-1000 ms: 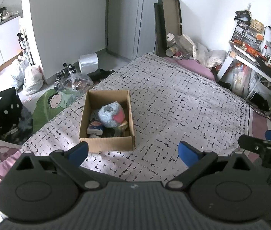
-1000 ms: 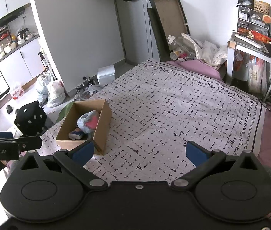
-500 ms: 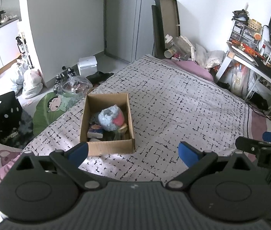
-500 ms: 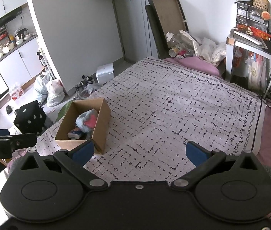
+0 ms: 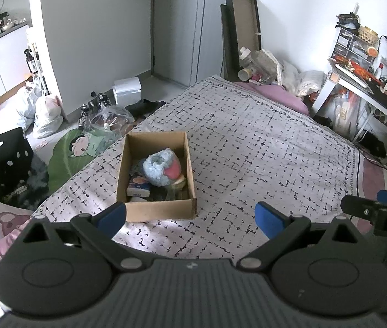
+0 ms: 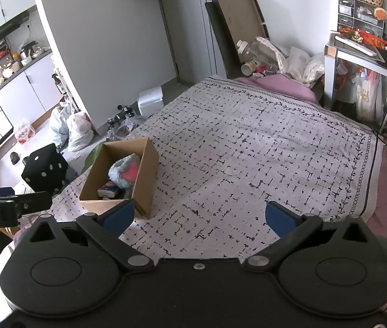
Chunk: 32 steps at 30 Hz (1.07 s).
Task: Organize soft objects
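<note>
**Both grippers held spread above the bed, soft items lying in the cardboard box**

Here the cardboard box (image 5: 157, 176) serves as the landmark: it sits on the patterned bedspread (image 5: 261, 147), close to the bed's edge, with its open top facing up. Inside the box lies a pale blue plush toy (image 5: 162, 170) with a pink patch, filling most of the middle and far half. Beside the toy, toward the box's near corner, rests a small blue-and-white packet (image 5: 138, 187); other items under and beside the toy are too shadowed to identify.

The left gripper (image 5: 190, 216) is held just short of the box's near wall, its blue-padded fingers spread wide with nothing between them; one pad overlaps the box's near corner in the left wrist view. The right gripper (image 6: 198, 217) is held off to the side of the box, over the bare bedspread, also spread wide and holding nothing. In the right wrist view its near pad sits just in front of the box's near corner.

Beyond the box, off the bed's edge, a black cube with white dots (image 6: 45, 168) stands on the floor, with a green cartoon-print cushion (image 5: 75, 150) between it and the box. Farther off past the box, a white container (image 5: 127, 90) stands on the floor.
</note>
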Tool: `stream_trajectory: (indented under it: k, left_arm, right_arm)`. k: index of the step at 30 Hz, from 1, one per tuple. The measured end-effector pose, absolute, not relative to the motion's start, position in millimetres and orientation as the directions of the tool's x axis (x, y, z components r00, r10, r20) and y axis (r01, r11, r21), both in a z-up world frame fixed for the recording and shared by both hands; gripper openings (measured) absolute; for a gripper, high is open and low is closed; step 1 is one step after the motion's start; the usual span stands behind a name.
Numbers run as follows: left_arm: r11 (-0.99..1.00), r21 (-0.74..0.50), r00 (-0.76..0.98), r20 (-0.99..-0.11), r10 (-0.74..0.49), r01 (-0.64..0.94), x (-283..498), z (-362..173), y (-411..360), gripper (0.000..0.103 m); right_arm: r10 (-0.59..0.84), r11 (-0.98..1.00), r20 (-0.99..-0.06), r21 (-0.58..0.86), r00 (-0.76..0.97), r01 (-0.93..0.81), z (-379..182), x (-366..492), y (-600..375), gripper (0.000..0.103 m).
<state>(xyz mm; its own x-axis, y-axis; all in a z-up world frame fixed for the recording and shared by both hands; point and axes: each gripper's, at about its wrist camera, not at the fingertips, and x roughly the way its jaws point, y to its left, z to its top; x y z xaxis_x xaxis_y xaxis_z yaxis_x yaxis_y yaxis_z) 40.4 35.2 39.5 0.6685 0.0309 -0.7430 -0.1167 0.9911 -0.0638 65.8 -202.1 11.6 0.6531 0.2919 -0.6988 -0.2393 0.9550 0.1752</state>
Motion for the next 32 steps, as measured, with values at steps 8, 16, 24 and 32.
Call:
stream_trajectory:
  k: [8, 16, 24, 32]
  left_arm:
    - [0.992, -0.064, 0.664, -0.747, 0.027, -0.112, 44.9, 36.1, 34.7, 0.099]
    - [0.990, -0.074, 0.650, -0.760, 0.020, -0.117, 51.4, 27.1, 37.3, 0.099]
    - [0.989, -0.100, 0.646, -0.763, -0.004, -0.112, 58.8, 22.2, 41.0, 0.100]
    - [0.990, -0.104, 0.646, -0.763, -0.016, -0.099, 67.3, 18.6, 41.0, 0.099]
  right_arm:
    - [0.294, 0.954, -0.700, 0.179, 0.650, -0.239, 10.3, 67.6, -202.6, 0.103]
    - [0.301, 0.952, -0.701, 0.183, 0.646, -0.245, 7.5, 71.5, -202.7, 0.103]
    - [0.305, 0.951, -0.706, 0.195, 0.639, -0.239, 3.2, 77.7, -203.2, 0.103]
    - [0.313, 0.949, -0.711, 0.212, 0.630, -0.232, -1.0, 84.6, -204.7, 0.103]
